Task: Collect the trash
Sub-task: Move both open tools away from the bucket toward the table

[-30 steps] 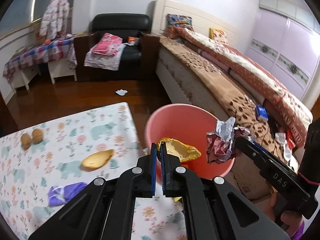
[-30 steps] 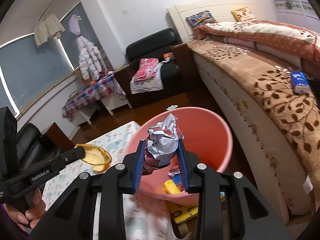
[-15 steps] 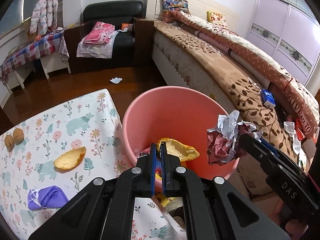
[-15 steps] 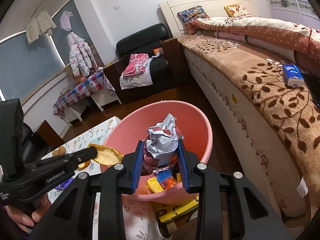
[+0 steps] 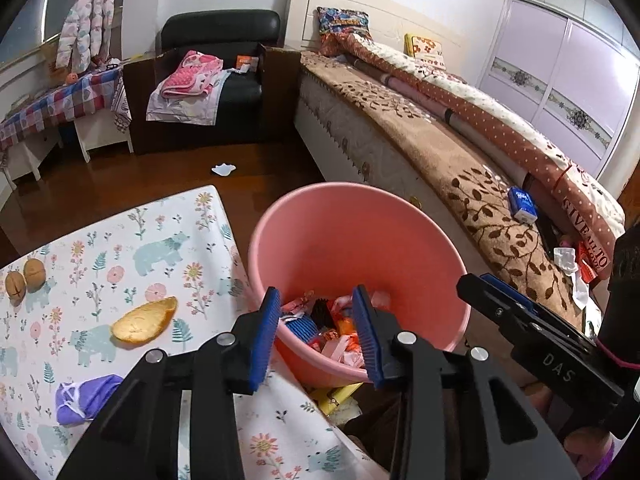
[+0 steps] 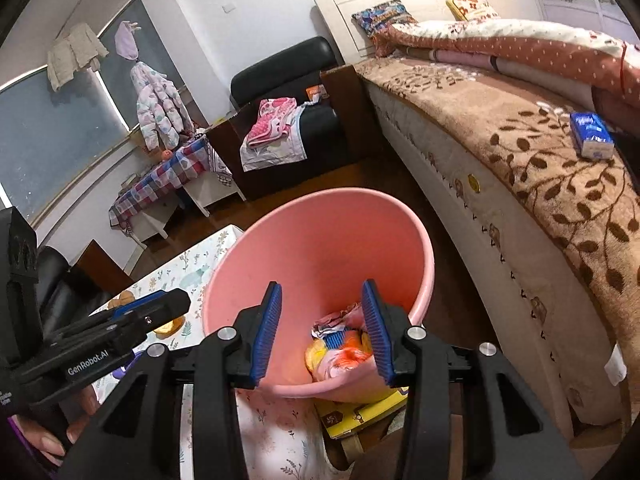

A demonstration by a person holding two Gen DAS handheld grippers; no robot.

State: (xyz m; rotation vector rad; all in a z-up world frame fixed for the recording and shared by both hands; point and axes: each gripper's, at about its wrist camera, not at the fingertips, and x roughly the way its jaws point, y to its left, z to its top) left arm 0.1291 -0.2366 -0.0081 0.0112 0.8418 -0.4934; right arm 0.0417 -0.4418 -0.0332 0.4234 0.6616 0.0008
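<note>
A pink bin (image 5: pixel 360 200) stands beside the floral table (image 5: pixel 120 248), with mixed wrappers (image 5: pixel 332 328) in its bottom. My left gripper (image 5: pixel 316 292) hangs over the bin's near rim; its jaws are opening with nothing between them. My right gripper (image 6: pixel 322 286) is also over the bin (image 6: pixel 320 196), its jaws opening and empty, above the trash pile (image 6: pixel 340 348). Each gripper shows in the other's view: the right gripper (image 5: pixel 480 284) and the left gripper (image 6: pixel 176 304). On the table lie an orange peel (image 5: pixel 144 320) and a purple wrapper (image 5: pixel 86 398).
Two walnuts (image 5: pixel 24 278) sit at the table's left edge. The bed (image 5: pixel 460 168) runs along the right, with a blue tissue pack (image 5: pixel 522 204) on it. A white scrap (image 5: pixel 224 169) lies on the wooden floor. A yellow box (image 6: pixel 360 412) sits under the bin.
The left gripper let go of its orange peel and the right gripper of its crumpled foil wrapper; both pieces are gone from the jaws, which now stand apart over the bin.
</note>
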